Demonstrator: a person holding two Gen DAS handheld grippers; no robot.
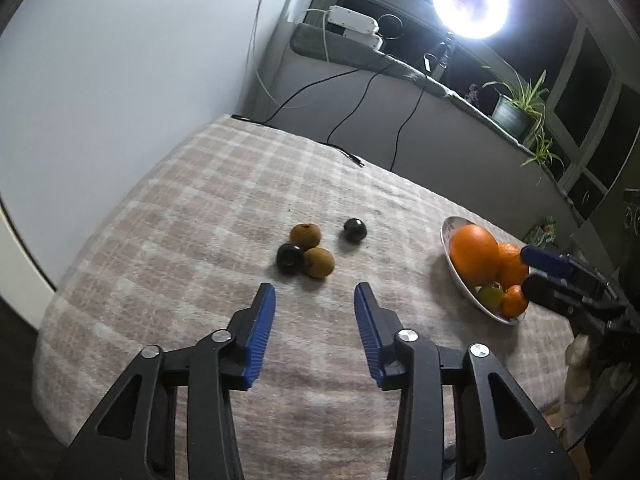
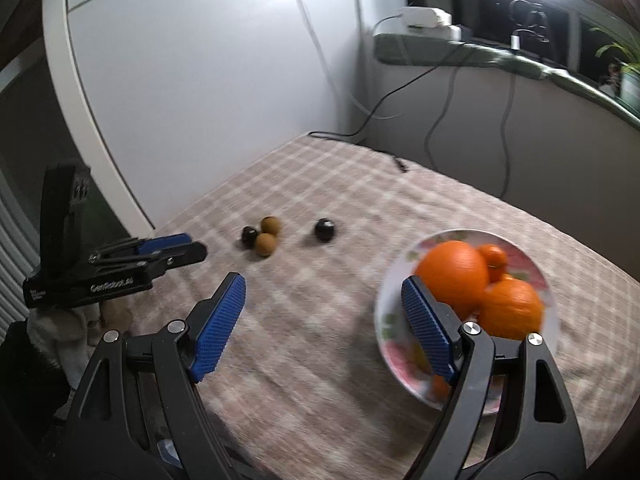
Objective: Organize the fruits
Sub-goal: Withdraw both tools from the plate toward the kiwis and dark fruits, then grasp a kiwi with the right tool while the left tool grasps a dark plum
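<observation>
Two brown kiwis (image 1: 305,235) (image 1: 318,262) and a dark plum (image 1: 289,258) lie clustered on the checked cloth, with a second dark plum (image 1: 355,230) apart to the right. My left gripper (image 1: 315,294) is open and empty, just short of the cluster. A white bowl (image 1: 460,276) at the right holds a big orange (image 1: 474,254), smaller oranges and a greenish fruit (image 1: 491,295). My right gripper (image 2: 323,284) is open and empty, its right finger over the bowl's (image 2: 390,308) near rim. The cluster (image 2: 264,243) and lone plum (image 2: 324,229) show beyond it.
The checked cloth (image 1: 208,208) covers the table. A wall stands at the left, a ledge with power adapters (image 1: 354,20), cables and a ring light (image 1: 470,0) at the back. A potted plant (image 1: 516,108) stands at the far right. The left gripper (image 2: 160,254) shows in the right wrist view.
</observation>
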